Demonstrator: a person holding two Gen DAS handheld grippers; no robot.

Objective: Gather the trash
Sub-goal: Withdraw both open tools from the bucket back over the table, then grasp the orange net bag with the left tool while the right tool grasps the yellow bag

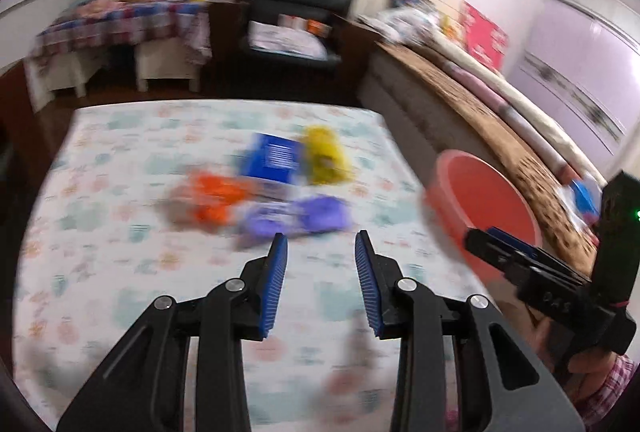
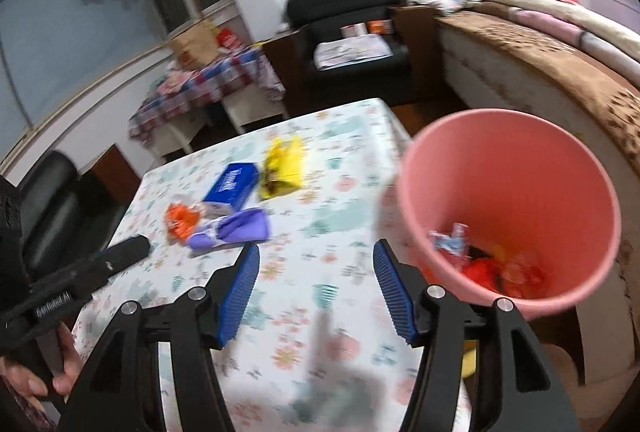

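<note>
Four blurred crinkly wrappers (image 1: pixel 276 188) lie beyond your empty, parted left claw (image 1: pixel 321 252); your right claw (image 2: pixel 316 256), released, sits beside the round pink plastic bin (image 2: pixel 508 136).

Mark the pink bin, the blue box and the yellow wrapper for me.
pink bin (image 2: pixel 508 168), right wrist view, inner back wall
blue box (image 2: pixel 232 186), right wrist view, top face
yellow wrapper (image 2: pixel 282 168), right wrist view, middle

1. In the left wrist view, motion blur smears the orange wrapper (image 1: pixel 208 204), purple wrapper (image 1: pixel 296 218), blue box (image 1: pixel 274 158) and yellow wrapper (image 1: pixel 326 158); no print is legible.
2. The right gripper (image 1: pixel 496 244) hides part of the pink bin (image 1: pixel 472 188).
3. Items inside the bin are too jumbled to identify.
</note>
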